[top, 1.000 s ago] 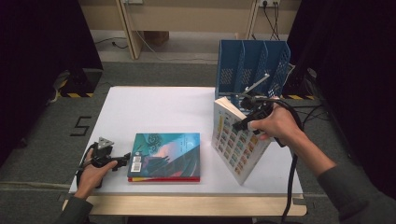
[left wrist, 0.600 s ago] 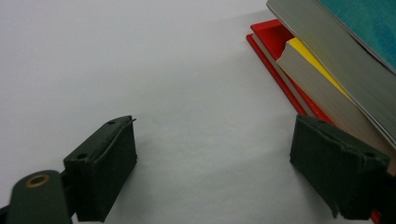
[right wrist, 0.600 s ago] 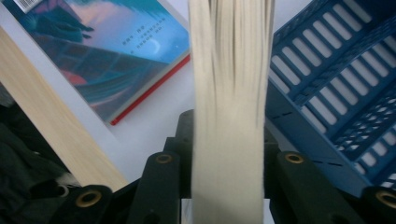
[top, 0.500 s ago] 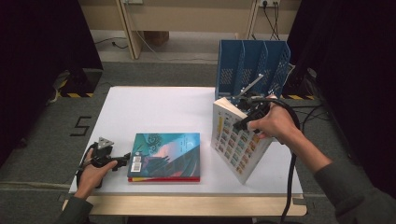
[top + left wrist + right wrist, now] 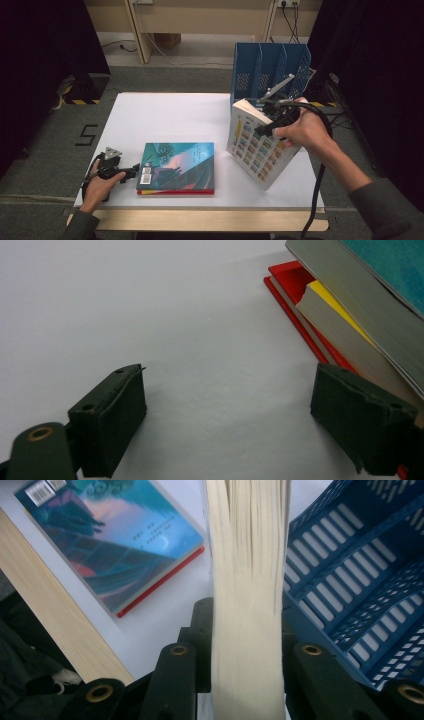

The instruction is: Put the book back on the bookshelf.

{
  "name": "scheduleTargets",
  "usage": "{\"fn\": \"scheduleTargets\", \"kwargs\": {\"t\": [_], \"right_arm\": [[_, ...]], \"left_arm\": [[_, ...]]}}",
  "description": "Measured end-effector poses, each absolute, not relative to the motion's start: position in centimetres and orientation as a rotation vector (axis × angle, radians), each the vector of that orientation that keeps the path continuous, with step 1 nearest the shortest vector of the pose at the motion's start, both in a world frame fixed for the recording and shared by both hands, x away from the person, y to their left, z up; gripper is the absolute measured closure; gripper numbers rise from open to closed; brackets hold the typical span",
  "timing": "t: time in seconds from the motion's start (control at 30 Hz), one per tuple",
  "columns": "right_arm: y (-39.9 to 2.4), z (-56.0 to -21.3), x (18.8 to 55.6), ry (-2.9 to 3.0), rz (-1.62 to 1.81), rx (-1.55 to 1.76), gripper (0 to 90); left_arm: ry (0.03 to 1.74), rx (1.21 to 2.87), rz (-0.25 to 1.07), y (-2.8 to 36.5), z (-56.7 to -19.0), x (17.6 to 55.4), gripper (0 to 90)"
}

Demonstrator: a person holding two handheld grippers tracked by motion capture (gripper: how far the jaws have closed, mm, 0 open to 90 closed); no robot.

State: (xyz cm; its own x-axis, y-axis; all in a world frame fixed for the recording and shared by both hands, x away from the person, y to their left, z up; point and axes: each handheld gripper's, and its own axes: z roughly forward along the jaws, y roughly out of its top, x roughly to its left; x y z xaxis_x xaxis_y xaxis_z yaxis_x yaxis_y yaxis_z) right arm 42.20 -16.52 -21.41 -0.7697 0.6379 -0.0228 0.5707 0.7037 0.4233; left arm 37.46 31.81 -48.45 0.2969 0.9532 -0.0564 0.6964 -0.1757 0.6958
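At the worktop's [image 5: 165,115] right side, the thick book [image 5: 257,147] is being gripped tilted by the right gripper [image 5: 267,125] beside the blue file rack [image 5: 270,65], not yet slotted, while the stacked books [image 5: 177,167] are being left lying beside the left gripper's [image 5: 131,172] open fingers [image 5: 107,427].

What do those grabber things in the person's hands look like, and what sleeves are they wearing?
Both are black. The left gripper carries a grey three-cornered plate on top. The right gripper has a black cable trailing toward the table's near edge. Its jaws have brass-coloured rivets. The sleeves are dark grey-green.
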Motion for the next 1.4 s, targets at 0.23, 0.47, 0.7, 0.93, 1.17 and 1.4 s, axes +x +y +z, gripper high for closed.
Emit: {"fn": "scheduleTargets", "kwargs": {"t": [0.23,0.47,0.7,0.93,1.17,1.4], "right_arm": [[-16.7,-18.2,42.2,2.697,0.641,0.947,73.7],[-16.1,-15.9,43.1,2.648,0.631,0.931,73.7],[-16.5,-14.6,45.2,2.587,0.630,0.987,73.7],[-16.1,-13.9,47.6,2.545,0.576,1.039,73.7],[-16.1,-12.4,50.8,2.467,0.573,1.089,73.7],[-16.0,-12.0,53.6,2.407,0.589,1.134,73.7]], "left_arm": [[1.467,1.946,0.531,31.8,-48.4,37.5,13.3],[1.467,1.948,0.531,31.8,-48.4,37.5,13.3],[1.466,1.948,0.532,31.8,-48.4,37.5,13.3],[1.467,1.948,0.532,31.8,-48.4,37.5,13.3],[1.467,1.948,0.532,31.8,-48.4,37.4,13.3],[1.466,1.946,0.532,31.8,-48.5,37.4,13.3]]}}
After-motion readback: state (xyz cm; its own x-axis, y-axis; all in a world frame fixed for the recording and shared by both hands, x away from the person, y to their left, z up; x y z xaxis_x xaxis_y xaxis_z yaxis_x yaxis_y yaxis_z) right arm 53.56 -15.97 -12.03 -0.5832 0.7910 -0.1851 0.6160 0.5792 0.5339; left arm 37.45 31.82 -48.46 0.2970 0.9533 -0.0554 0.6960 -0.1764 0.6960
